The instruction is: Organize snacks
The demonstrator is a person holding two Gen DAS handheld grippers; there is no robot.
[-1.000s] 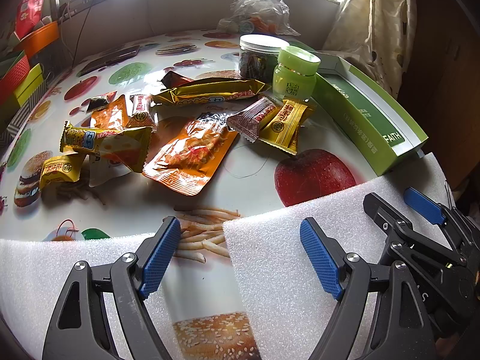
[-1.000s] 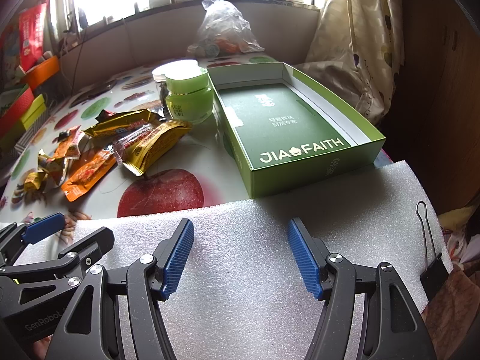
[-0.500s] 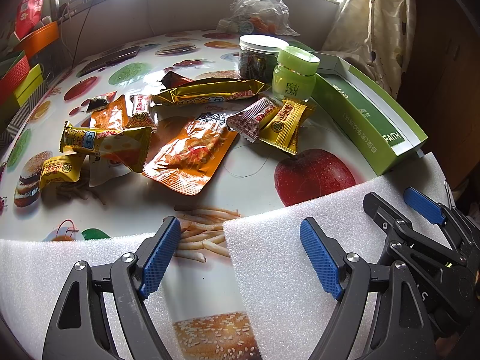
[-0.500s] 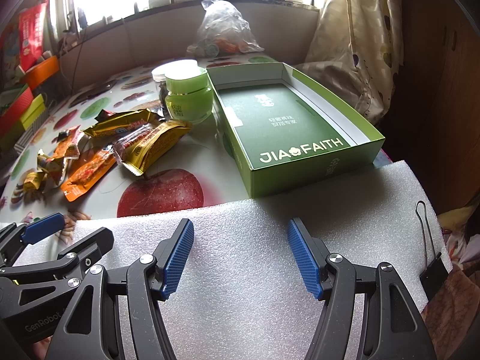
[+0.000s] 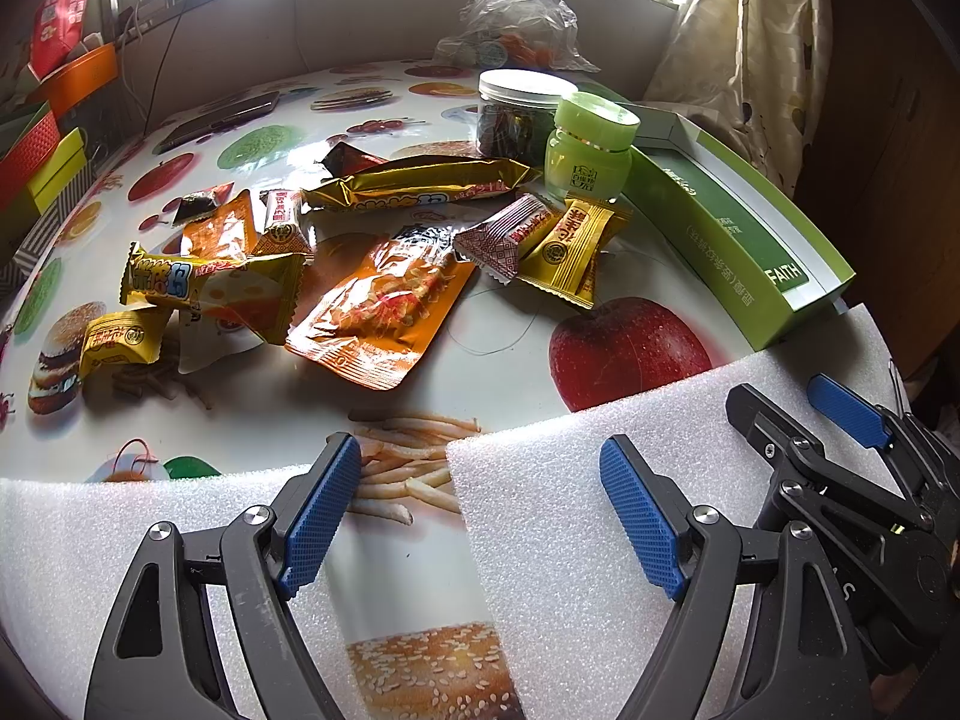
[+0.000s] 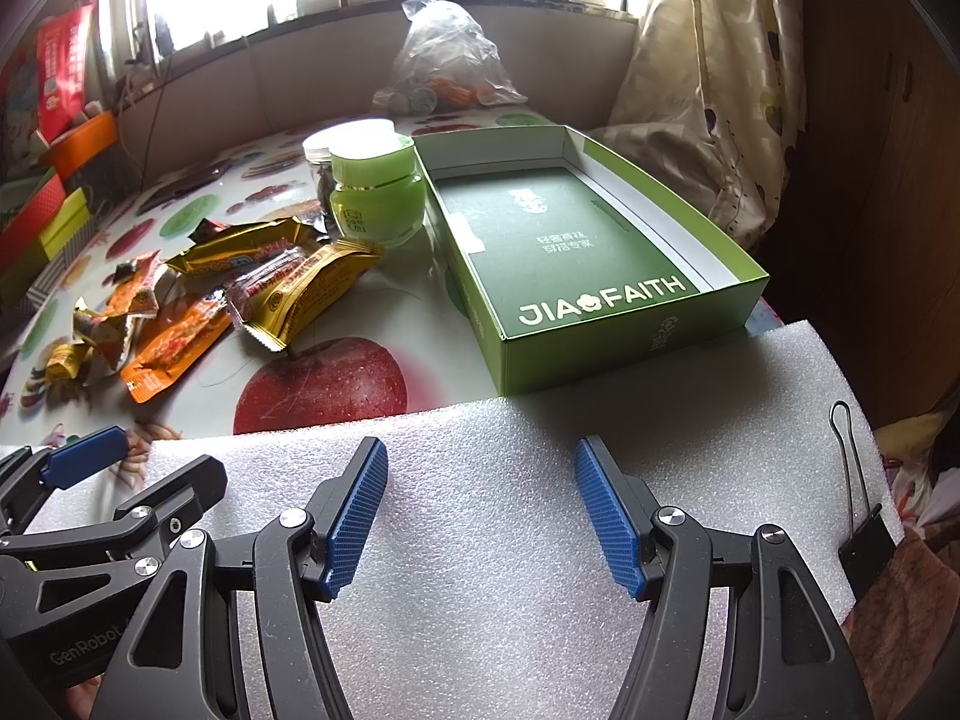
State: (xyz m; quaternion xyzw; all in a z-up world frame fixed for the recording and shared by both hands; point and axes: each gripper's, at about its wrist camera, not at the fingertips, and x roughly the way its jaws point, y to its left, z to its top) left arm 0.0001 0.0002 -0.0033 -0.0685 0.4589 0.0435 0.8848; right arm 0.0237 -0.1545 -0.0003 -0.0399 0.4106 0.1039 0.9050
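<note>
Several snack packets lie scattered mid-table: a large orange pouch (image 5: 384, 312), a long gold bar (image 5: 420, 186), a yellow packet (image 5: 564, 252), a red-white packet (image 5: 504, 234). An open green box (image 6: 588, 264) stands to their right, holding only a dark green insert. My left gripper (image 5: 480, 510) rests open at the table's near edge, over foam and the printed fries, well short of the snacks. My right gripper (image 6: 477, 510) is open above the white foam sheet (image 6: 540, 480), in front of the box. Neither holds anything.
A green jar (image 5: 591, 150) and a clear jar with a white lid (image 5: 519, 114) stand between the snacks and the box. A plastic bag (image 6: 444, 60) sits at the back by the window. Coloured boxes (image 5: 36, 144) line the left edge. A binder clip (image 6: 864, 534) lies on the foam at right.
</note>
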